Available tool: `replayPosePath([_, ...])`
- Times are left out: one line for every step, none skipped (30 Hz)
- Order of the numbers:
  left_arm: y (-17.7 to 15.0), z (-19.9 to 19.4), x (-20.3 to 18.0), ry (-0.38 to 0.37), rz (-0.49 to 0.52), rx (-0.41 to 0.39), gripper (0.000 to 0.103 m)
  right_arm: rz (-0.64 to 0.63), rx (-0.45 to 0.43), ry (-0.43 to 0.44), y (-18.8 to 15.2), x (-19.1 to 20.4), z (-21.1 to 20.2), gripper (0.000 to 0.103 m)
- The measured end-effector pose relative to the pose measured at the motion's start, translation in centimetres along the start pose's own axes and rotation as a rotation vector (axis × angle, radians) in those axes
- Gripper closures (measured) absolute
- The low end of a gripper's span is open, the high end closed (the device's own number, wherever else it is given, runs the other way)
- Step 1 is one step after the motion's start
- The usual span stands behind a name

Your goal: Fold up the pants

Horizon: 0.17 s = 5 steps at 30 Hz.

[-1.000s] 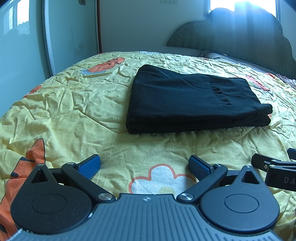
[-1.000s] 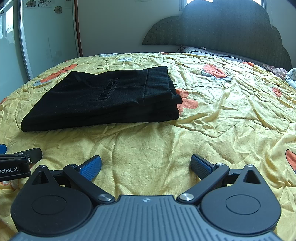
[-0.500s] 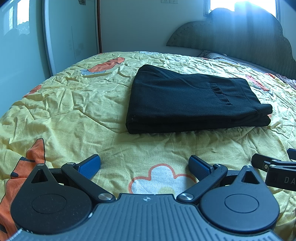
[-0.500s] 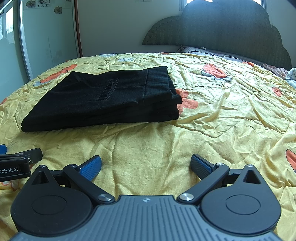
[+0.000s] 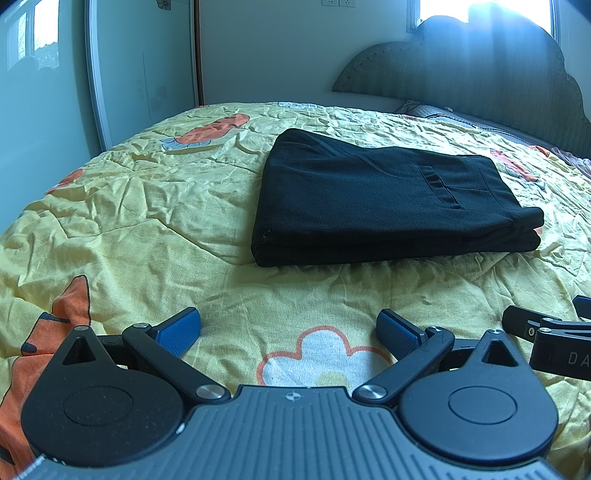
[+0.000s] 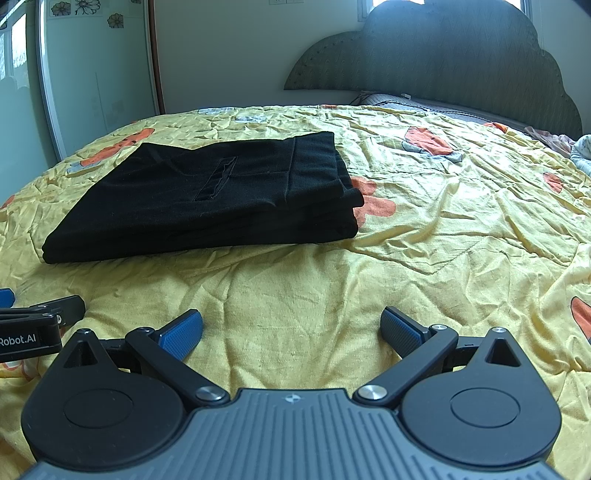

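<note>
- Pants (image 5: 373,199): folded, black, flat on the bed (image 5: 147,221).
- Left tool (image 5: 290,326): fingers apart, empty, near the pants.
- Right tool (image 6: 291,328): fingers apart, empty, near the pants.

A bed fills the lower two thirds of both views, covered by a wrinkled yellow quilt (image 5: 155,206) printed with orange and white flowers. At the upper right stands a scalloped, grey-green padded headboard (image 6: 443,62), with a grey pillow (image 6: 391,99) at its foot. Behind it a bright window (image 5: 480,11) throws glare down across the headboard. A plain pale wall (image 5: 266,51) runs behind the bed. At the upper left is a glossy sliding wardrobe door (image 6: 96,66) with flower decals near its top.
</note>
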<state>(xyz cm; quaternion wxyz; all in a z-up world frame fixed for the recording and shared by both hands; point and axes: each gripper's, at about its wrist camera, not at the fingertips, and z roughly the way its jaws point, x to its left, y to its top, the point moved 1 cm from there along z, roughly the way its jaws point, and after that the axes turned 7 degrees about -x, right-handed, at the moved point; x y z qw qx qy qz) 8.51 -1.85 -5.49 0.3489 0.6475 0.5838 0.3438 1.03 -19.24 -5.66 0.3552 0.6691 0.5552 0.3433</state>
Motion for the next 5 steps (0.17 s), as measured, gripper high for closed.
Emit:
replayPosePath([0.0, 0.01, 0.01, 0.0, 0.0, 0.0, 0.0, 0.0, 0.0, 0.0, 0.0, 0.0, 0.0, 0.0])
replayPosePath([0.0, 0.02, 0.03, 0.0, -0.001, 0.0, 0.0, 0.0, 0.0, 0.0, 0.0, 0.0, 0.0, 0.0])
replayPosePath([0.01, 0.04, 0.04, -0.001, -0.001, 0.0, 0.0, -0.001, 0.0, -0.001, 0.0, 0.0, 0.0, 0.0])
replayPosePath([0.0, 0.0, 0.0, 0.0, 0.0, 0.0, 0.0, -0.001, 0.0, -0.001, 0.0, -0.01, 0.0, 0.0])
replayPosePath([0.0, 0.02, 0.02, 0.0, 0.0, 0.0, 0.0, -0.002, 0.001, -0.001, 0.0, -0.03, -0.01, 0.0])
